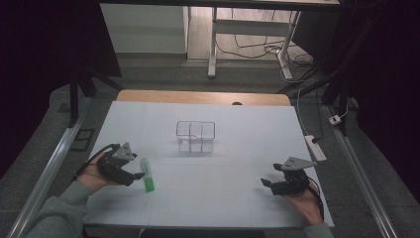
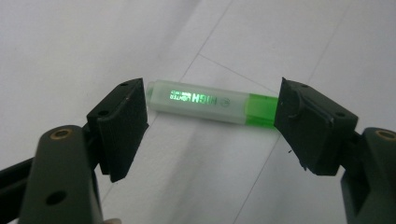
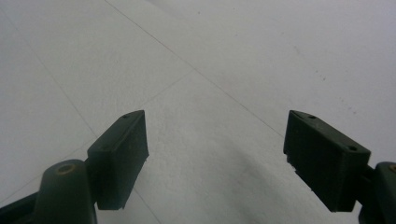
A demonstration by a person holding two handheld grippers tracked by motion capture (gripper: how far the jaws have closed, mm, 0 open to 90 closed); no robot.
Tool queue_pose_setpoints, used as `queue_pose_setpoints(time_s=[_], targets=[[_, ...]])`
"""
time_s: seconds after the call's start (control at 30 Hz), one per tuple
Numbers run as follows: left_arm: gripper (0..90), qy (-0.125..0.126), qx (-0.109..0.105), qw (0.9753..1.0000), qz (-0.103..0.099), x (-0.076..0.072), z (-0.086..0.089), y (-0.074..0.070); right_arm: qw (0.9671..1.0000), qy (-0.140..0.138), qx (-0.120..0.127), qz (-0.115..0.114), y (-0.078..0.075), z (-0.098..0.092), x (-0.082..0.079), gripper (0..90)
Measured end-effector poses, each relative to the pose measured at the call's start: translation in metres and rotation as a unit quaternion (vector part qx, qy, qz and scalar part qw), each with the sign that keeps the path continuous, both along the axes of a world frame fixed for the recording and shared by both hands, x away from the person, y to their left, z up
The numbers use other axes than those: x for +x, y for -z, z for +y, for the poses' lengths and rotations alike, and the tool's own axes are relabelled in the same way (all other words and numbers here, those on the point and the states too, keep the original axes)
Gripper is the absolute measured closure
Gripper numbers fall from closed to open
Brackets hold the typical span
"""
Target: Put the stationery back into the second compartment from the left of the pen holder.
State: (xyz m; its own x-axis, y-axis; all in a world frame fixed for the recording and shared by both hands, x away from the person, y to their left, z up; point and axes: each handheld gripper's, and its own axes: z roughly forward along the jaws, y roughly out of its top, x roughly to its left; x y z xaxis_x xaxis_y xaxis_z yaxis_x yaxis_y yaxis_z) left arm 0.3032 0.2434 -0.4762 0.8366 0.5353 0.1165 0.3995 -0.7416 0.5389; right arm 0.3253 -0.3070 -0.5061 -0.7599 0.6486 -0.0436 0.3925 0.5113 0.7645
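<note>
Your right gripper: jaws spread, nothing between them, low over the white sheet. Your left gripper: jaws spread, flanking the highlighter lengthwise. Highlighter: translucent pale barrel, green cap, lying flat on the sheet. Farther off, mid-table: clear box with dividers, contents too faint to tell.

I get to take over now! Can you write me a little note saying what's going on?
Left gripper: open, jaws either side of the green highlighter, which lies flat on the white table; not gripped yet.
Right gripper: open, holding nothing, over bare table.
Clear divided box: mid-table, looks empty.
Done: left gripper lined up.
Left: probably close on the highlighter, lift it, maybe carry it to the box.
</note>
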Motion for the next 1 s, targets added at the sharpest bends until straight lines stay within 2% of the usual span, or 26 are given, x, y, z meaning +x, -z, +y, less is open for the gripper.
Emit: queue_pose_setpoints(time_s=[0.03,0.17,0.37,0.43,0.47,0.53,0.7,0.8,0.83,0.87,1.0], targets=[[25.6,0.000,0.000,1.0000,0.000,0.000,0.000,0.000,1.0000,0.000,0.000,0.000,0.000,0.000,0.000,21.5],[25.5,0.037,0.020,0.9991,0.005,0.006,-0.002,-0.003,1.0000,0.000,-0.001,0.003,0.001,0.001,0.000,21.6],[25.9,0.080,0.042,0.9959,0.013,0.016,-0.006,-0.005,1.0000,-0.001,-0.001,0.005,0.002,0.001,0.001,21.6],[26.1,0.102,0.055,0.9930,0.019,0.019,-0.009,-0.003,1.0000,-0.002,-0.001,0.005,0.003,0.001,0.001,21.5],[26.1,0.102,0.055,0.9930,0.019,0.019,-0.009,-0.003,1.0000,-0.002,-0.002,0.006,0.003,0.001,0.001,21.5],[26.5,0.117,0.061,0.9910,0.023,0.022,-0.012,-0.002,1.0000,-0.003,-0.002,0.007,0.003,0.001,0.001,21.5],[26.0,0.150,0.077,0.9851,0.033,0.027,-0.018,0.001,0.9999,-0.003,-0.004,0.009,0.004,0.001,0.000,21.5],[26.0,0.170,0.087,0.9810,0.032,0.029,-0.021,0.002,1.0000,-0.003,-0.001,0.008,0.004,0.001,-0.001,21.5],[26.0,0.174,0.084,0.9805,0.033,0.030,-0.022,0.002,1.0000,-0.003,-0.001,0.008,0.004,0.001,-0.001,21.5],[26.0,0.183,0.091,0.9784,0.032,0.031,-0.022,0.002,1.0000,0.000,-0.004,0.007,0.004,0.000,-0.002,21.5],[27.4,0.207,0.102,0.9726,0.032,0.035,-0.025,0.004,0.9999,0.000,-0.002,0.010,0.004,-0.001,-0.003,21.5]])
